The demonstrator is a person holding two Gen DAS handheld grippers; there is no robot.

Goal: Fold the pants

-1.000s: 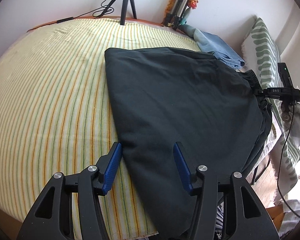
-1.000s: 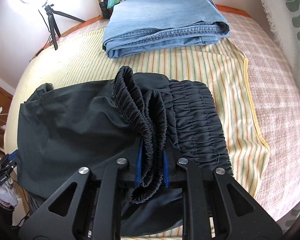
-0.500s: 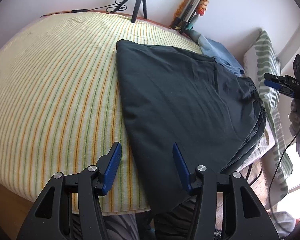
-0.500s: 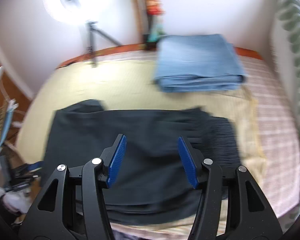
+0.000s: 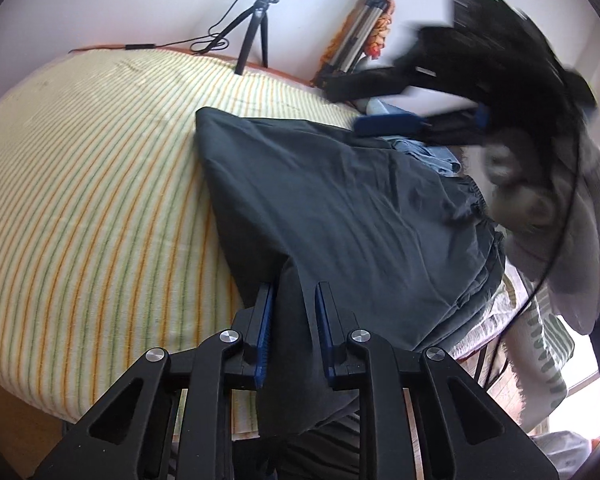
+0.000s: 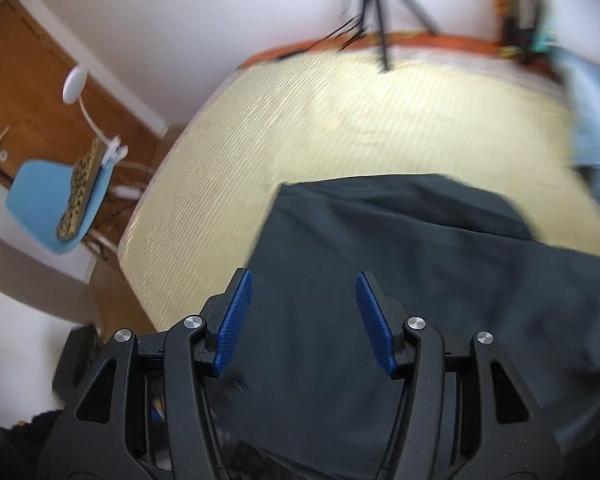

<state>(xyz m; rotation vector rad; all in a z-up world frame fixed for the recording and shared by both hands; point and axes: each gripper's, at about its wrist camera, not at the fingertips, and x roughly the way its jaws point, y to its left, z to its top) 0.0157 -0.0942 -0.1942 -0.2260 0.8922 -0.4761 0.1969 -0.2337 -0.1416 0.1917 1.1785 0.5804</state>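
Since a moment ago, the right gripper let go of the waistband and swung across the dark pants; its fingers are spread with nothing between them. Fingers of the left gripper have just been closing and now pinch the near edge of the pants, which lie on the striped bed.
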